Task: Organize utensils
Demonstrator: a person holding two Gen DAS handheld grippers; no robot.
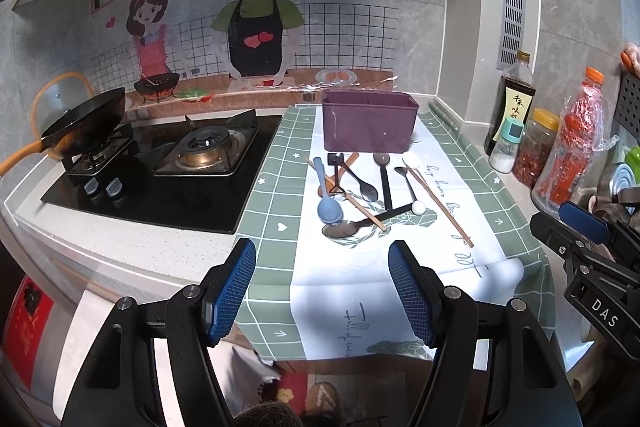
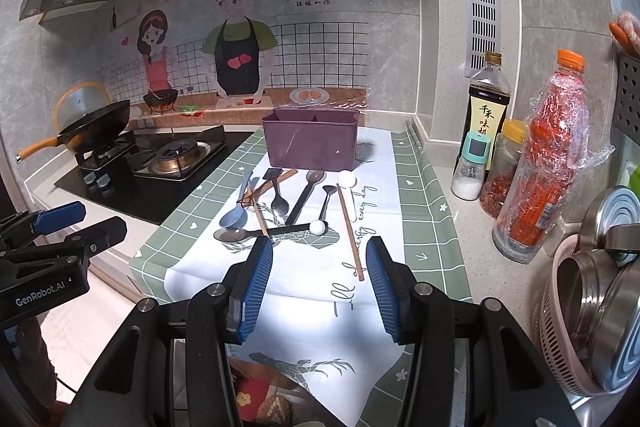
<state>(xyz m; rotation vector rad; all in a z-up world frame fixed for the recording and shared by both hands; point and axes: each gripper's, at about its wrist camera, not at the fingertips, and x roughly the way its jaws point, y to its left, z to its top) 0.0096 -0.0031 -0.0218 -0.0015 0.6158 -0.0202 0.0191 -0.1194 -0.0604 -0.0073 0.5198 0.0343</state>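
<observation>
On my feed, a black wok (image 1: pixel 86 121) with an orange handle sits tilted on the far burner of the gas stove (image 1: pixel 160 171) at the left of the frame, and a glass lid (image 1: pixel 56 99) leans against the wall behind it. A cartoon wall sticker (image 1: pixel 224 27) of two cooks covers the backsplash. At the right I see a dark soy sauce bottle (image 2: pixel 488 107), a small salt shaker (image 2: pixel 470 171), a jar of chilli flakes (image 2: pixel 504 171) and a plastic-wrapped bottle with an orange cap (image 2: pixel 548 163). A green-checked cloth (image 2: pixel 424 227) covers the table. Steel bowls sit in a pink colander (image 2: pixel 560 327) at lower right.
</observation>
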